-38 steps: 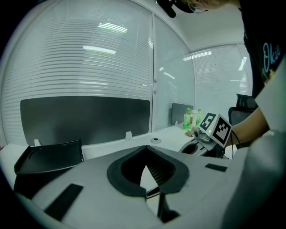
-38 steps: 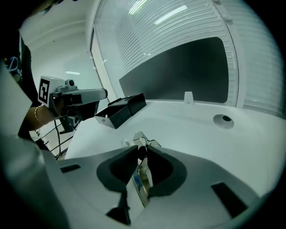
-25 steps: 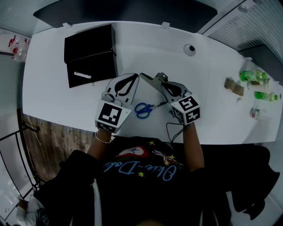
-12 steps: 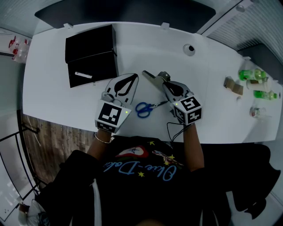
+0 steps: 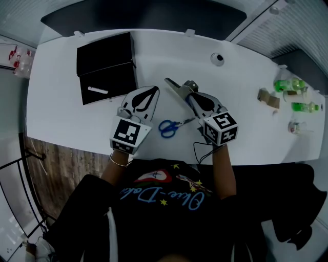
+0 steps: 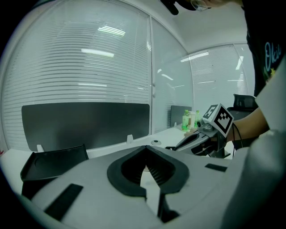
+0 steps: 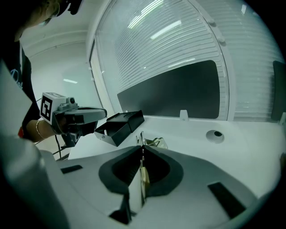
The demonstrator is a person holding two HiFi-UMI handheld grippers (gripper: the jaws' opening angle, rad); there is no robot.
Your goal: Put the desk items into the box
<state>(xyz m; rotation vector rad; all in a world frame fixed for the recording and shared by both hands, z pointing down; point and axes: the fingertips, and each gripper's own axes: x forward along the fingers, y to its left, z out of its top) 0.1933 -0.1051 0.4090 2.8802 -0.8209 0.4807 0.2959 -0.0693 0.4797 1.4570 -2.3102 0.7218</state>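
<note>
An open black box (image 5: 105, 66) sits at the table's far left with a white stick (image 5: 97, 90) lying in its tray; the box (image 7: 120, 125) also shows in the right gripper view. Blue-handled scissors (image 5: 166, 127) lie on the white table (image 5: 241, 123) between my grippers. My right gripper (image 5: 187, 95) is shut on a thin flat grey item (image 5: 174, 87), held just above the table and pointing toward the box. That item (image 7: 152, 142) sticks out past the jaw tips. My left gripper (image 5: 143, 97) is shut and holds nothing, just right of the box.
A round cable port (image 5: 218, 59) is set in the table at the back right. Green bottles (image 5: 289, 87) and a brown tape roll (image 5: 270, 99) stand at the far right. A dark panel (image 5: 154, 13) runs behind the table. The table's front edge is near the person's body.
My right gripper has lifted slightly with the flat grey item in it. The left gripper and the scissors have stayed where they were.
</note>
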